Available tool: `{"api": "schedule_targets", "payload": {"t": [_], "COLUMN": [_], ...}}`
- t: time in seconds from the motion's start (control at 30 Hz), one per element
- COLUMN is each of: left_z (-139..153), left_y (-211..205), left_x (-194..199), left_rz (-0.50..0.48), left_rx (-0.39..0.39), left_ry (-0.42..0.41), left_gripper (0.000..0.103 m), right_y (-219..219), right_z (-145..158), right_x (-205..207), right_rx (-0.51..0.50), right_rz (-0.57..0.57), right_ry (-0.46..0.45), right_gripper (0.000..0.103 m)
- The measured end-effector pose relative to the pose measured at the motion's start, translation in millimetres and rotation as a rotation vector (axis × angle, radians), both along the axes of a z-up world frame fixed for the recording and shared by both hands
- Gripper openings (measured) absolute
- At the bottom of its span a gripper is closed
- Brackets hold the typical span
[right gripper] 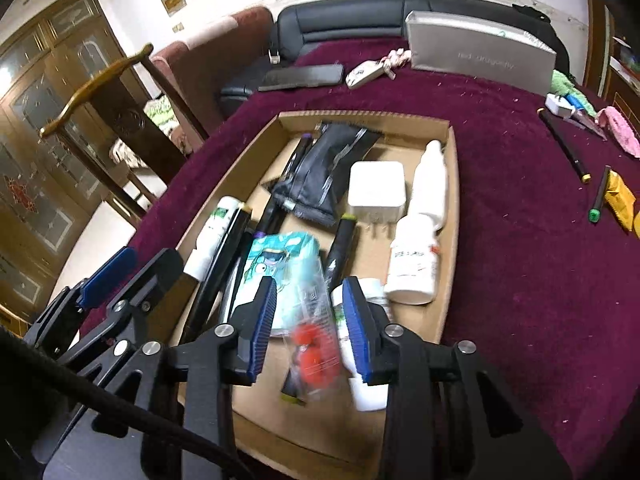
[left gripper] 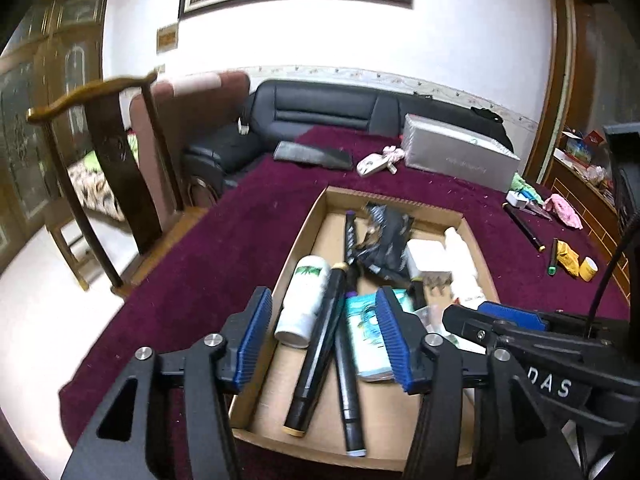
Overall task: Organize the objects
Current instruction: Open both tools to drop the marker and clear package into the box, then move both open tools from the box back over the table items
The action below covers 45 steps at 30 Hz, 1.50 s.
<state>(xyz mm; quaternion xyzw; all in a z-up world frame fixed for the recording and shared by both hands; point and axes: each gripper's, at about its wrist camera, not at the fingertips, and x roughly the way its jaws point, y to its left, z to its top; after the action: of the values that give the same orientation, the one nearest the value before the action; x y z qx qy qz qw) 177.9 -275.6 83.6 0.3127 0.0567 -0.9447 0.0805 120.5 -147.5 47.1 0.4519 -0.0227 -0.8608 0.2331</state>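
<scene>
A shallow cardboard tray (right gripper: 450,184) is set on a worktop (right gripper: 520,280) covered in maroon cloth, and it serves as the reference for all positions below. Inside the tray, a white spray can (left gripper: 302,300) is laid along the left wall, with two black markers (left gripper: 320,352) beside it toward the middle. A teal tissue pack (right gripper: 284,268) is found near the tray's centre, a black pouch (right gripper: 320,172) toward the far wall, a white charger (right gripper: 376,192) right of the pouch, and white bottles (right gripper: 416,256) along the right wall. The left tongs (left gripper: 324,340) are held above the near left part of the tray with the jaws parted; nothing is pressed between the blue pads, the markers being seen below the gap. The right tongs (right gripper: 310,328) are held above the near middle of the tray, jaws partly open; a clear packet with red contents (right gripper: 316,356) is seen blurred in the gap, and contact with the pads cannot be confirmed. Outside the tray, to the right, a black pen (right gripper: 564,148), a green-capped marker (right gripper: 600,196) and a yellow packet (right gripper: 620,200) are left on the cloth. Beyond the far wall, a grey box (right gripper: 480,52) is placed.
</scene>
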Motion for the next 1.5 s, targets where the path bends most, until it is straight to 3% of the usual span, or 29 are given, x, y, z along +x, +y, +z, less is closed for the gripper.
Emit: {"api": "schedule_targets", "payload": {"t": [0.27, 0.7, 0.8, 0.87, 0.93, 1.07, 1.5], "left_z": [31.0, 49.8, 48.9, 50.6, 54.6, 62.9, 14.2], "left_y": [53.2, 166.0, 186.4, 189.5, 190.3, 194.5, 258.2], "left_x": [9.9, -7.6, -23.0, -41.3, -62.4, -97.3, -189.7], "left_rz": [-0.091, -0.271, -0.378, -0.448, -0.474, -0.492, -0.483], "left_rx": [-0.090, -0.252, -0.183, -0.058, 0.037, 0.133, 0.123], "left_ry": [0.052, 0.033, -0.040, -0.110, -0.153, -0.189, -0.259], "left_gripper": [0.053, 0.057, 0.057, 0.057, 0.057, 0.057, 0.056], "right_y": [58.3, 199.5, 233.6, 259.3, 279.4, 320.0, 351.9], "right_z": [27.1, 55.6, 59.8, 65.3, 70.2, 75.3, 23.2], "right_x": [1.4, -8.3, -11.5, -16.2, -19.6, -30.2, -79.5], "right_rx": [-0.054, -0.079, -0.084, -0.081, -0.079, -0.092, -0.224], "right_rz": [-0.069, -0.278, -0.328, -0.371, -0.408, -0.482, -0.556], "right_ry": [0.067, 0.170, 0.179, 0.192, 0.203, 0.216, 0.116], "right_gripper": [0.038, 0.051, 0.051, 0.051, 0.052, 0.056, 0.056]}}
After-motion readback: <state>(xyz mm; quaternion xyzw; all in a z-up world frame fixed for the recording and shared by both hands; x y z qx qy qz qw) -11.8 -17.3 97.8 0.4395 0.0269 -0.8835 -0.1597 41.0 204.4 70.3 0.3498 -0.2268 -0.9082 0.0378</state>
